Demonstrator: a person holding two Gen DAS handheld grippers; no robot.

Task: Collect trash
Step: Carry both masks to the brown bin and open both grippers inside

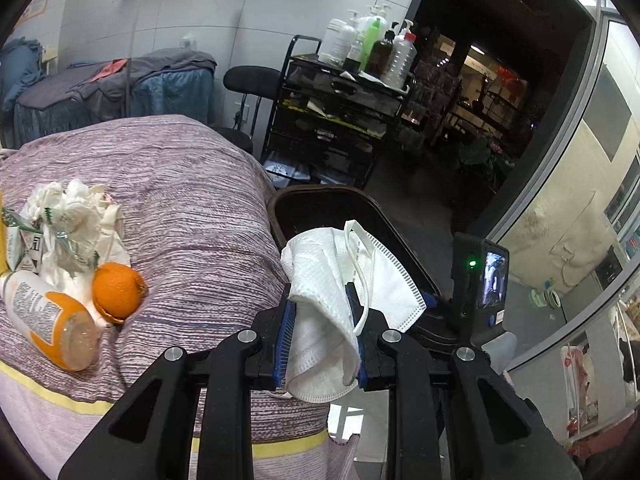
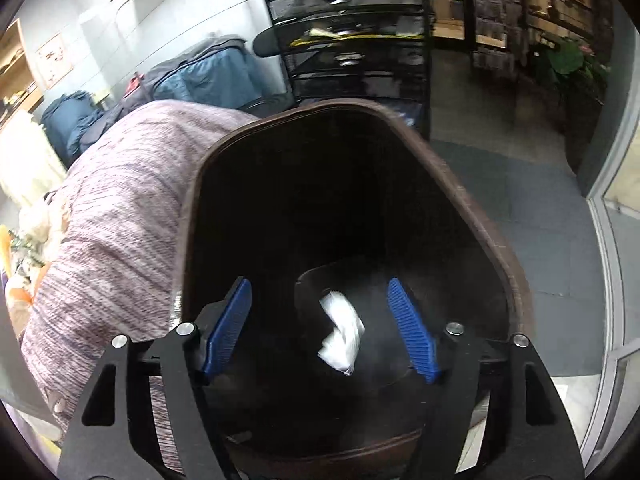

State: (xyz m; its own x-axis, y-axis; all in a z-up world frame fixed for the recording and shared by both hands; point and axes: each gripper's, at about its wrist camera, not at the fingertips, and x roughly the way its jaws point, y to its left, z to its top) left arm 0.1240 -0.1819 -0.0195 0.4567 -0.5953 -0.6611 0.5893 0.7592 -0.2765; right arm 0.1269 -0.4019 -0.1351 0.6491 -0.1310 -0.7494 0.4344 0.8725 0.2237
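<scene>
Left tool (image 1: 322, 334) pinches a white face mask (image 1: 332, 304) beside the brown bin (image 1: 320, 196) (bed's edge); right tool (image 2: 320, 330) gapes wide over it, white scrap (image 2: 340, 336) inside.

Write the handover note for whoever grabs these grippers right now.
Left gripper: shut on a white face mask, held near the brown bin beside the bed.
Right gripper: open, held over the bin's mouth; nothing in it.
Done: one white crumpled piece is inside the bin.
Left: drop the mask in, then clear the bed: the tissue and wrapper pile, the orange and the orange-capped bottle.
</scene>
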